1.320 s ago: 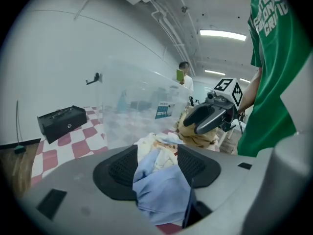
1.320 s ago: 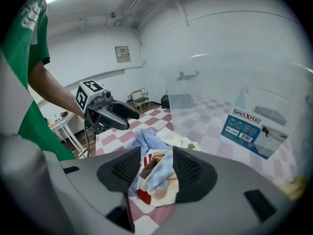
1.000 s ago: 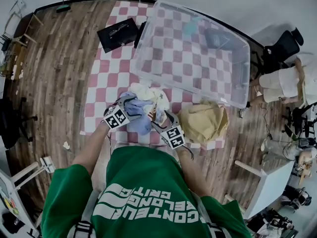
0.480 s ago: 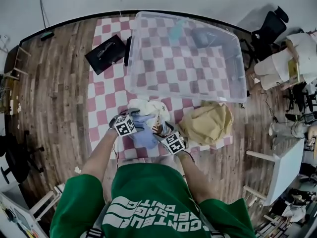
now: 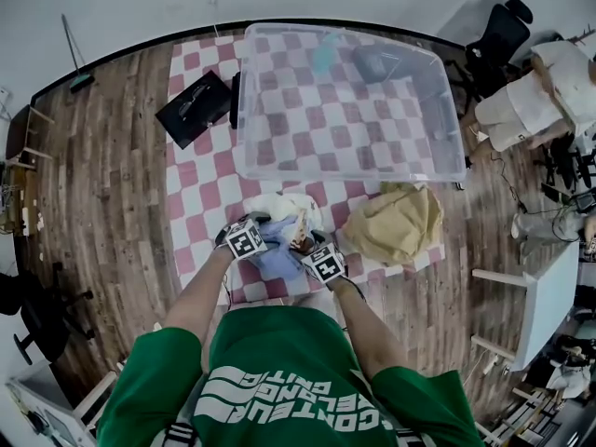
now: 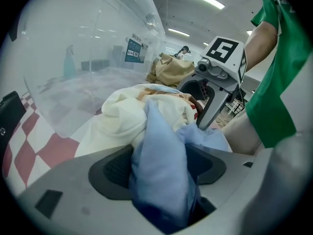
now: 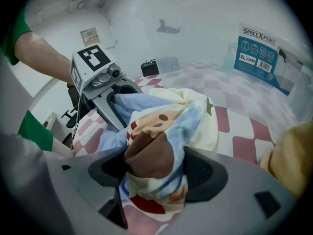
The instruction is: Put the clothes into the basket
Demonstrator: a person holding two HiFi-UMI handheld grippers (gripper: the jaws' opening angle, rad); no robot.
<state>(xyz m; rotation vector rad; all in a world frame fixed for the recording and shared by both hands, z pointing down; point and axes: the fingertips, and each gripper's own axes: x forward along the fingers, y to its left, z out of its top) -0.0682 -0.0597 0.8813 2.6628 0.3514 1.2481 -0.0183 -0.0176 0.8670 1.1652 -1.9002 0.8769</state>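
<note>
A small heap of clothes lies on the checked mat (image 5: 200,184) in front of the clear plastic basket (image 5: 244,156). It holds a cream garment (image 5: 279,208), a light blue one (image 5: 275,261) and a patterned one (image 7: 161,131). My left gripper (image 5: 264,231) is down on the heap. Its jaws have just been closing, and a fold of the light blue garment (image 6: 161,151) is pinched between them. My right gripper (image 5: 303,245) is shut on a bunch of the patterned garment. The two grippers face each other across the heap.
A crumpled tan garment (image 5: 396,223) lies to the right of the heap, near the mat's edge. A black case (image 5: 194,108) sits left of the basket. There are some small items at the basket's far end. A person sits at the far right beside an office chair.
Both grippers have dropped lower onto the heap and drawn a little closer together. The clothes under them are bunched up more.
</note>
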